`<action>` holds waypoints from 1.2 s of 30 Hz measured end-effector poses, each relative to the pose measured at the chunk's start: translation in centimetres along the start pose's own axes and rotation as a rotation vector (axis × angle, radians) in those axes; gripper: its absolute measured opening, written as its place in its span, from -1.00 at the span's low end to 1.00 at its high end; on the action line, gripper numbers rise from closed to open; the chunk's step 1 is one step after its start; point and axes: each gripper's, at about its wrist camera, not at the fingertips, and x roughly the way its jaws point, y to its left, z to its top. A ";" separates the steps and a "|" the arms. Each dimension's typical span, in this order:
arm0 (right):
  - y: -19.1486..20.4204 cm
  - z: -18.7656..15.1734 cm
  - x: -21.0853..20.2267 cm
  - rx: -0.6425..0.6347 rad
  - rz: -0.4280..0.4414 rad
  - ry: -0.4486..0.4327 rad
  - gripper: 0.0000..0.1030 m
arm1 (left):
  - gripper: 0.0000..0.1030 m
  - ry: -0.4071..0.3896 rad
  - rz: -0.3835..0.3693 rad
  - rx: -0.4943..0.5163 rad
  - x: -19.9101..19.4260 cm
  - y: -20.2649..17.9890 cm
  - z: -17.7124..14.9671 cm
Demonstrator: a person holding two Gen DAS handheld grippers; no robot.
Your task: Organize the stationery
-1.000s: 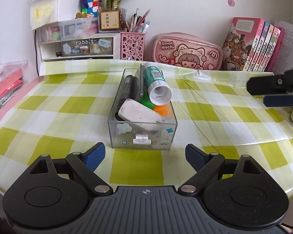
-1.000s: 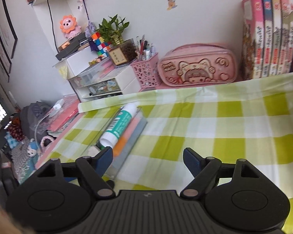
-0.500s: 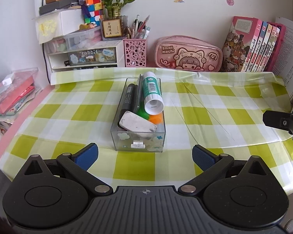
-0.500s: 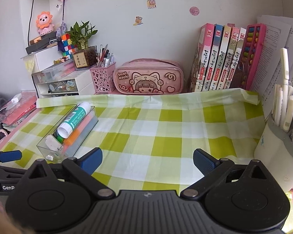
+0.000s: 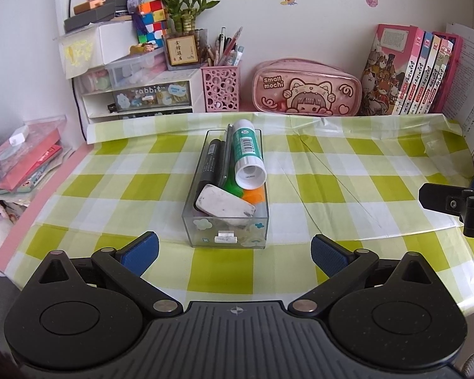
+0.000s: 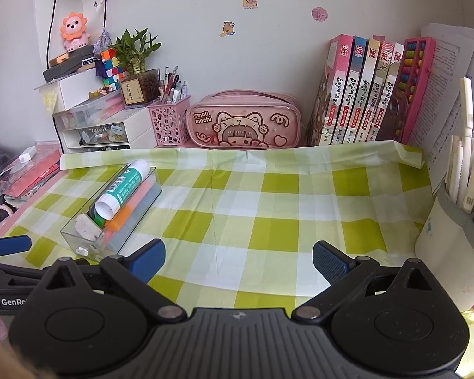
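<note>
Clear organizer box (image 5: 227,221) is sitting on the checked desk (image 5: 117,186), well in front of the pink pencil case (image 5: 306,88). Inside it: glue stick (image 5: 248,158) lying on top with its white end toward the camera, black marker (image 5: 210,164) along the left wall, white eraser (image 5: 224,203) at the near end, an orange marker (image 6: 123,218) underneath.

Left tongs (image 5: 233,252) are hovering just short of the box's near end, spread wide, nothing between the pads. A second ago they were narrower and closer to the box; the view has since pulled back and up.

Right tongs (image 6: 238,254) are also standing wide and empty, over bare cloth to the right of the box. A second ago they were angled at the box; now they are facing the pencil case squarely, with a white pen cup (image 6: 452,246) at the right edge.
</note>
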 end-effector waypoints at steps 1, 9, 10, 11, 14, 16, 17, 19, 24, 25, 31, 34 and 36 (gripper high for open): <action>0.0 0.0 0.0 0.000 -0.001 0.000 0.90 | 0.90 0.000 0.000 0.001 0.0 0.0 0.0; 0.0 0.0 0.1 -0.001 -0.005 0.009 0.91 | 0.90 -0.004 -0.003 0.004 -0.1 -0.2 0.1; -0.1 0.0 0.2 -0.001 -0.004 0.010 0.91 | 0.90 -0.005 -0.003 0.004 -0.1 -0.2 0.1; -0.1 0.0 0.2 -0.001 -0.002 0.011 0.91 | 0.90 -0.005 -0.002 0.004 -0.1 -0.2 0.1; -0.1 0.0 0.2 -0.002 -0.003 0.010 0.91 | 0.90 -0.005 -0.002 0.004 -0.1 -0.2 0.1; -0.1 0.0 0.2 -0.001 -0.003 0.011 0.91 | 0.90 -0.004 -0.002 0.004 -0.1 -0.2 0.1; -0.1 0.0 0.2 -0.002 -0.003 0.011 0.91 | 0.90 -0.004 -0.002 0.004 -0.1 -0.2 0.1; -0.1 0.0 0.2 -0.002 -0.003 0.011 0.91 | 0.90 -0.005 -0.002 0.004 -0.1 -0.2 0.1; -0.1 0.0 0.2 -0.004 -0.002 0.011 0.91 | 0.90 -0.005 -0.002 0.004 -0.1 -0.2 0.1; -0.1 0.0 0.2 -0.003 -0.003 0.011 0.91 | 0.90 -0.005 -0.002 0.004 -0.1 -0.2 0.1; -0.1 0.0 0.2 -0.004 -0.002 0.012 0.91 | 0.90 -0.005 -0.002 0.004 -0.2 -0.2 0.1; -0.1 -0.2 0.4 -0.005 -0.001 0.015 0.91 | 0.90 -0.005 -0.001 0.004 -0.2 -0.2 0.1; -0.2 -0.2 0.4 -0.003 -0.002 0.016 0.91 | 0.90 -0.005 0.002 0.002 -0.2 -0.2 0.4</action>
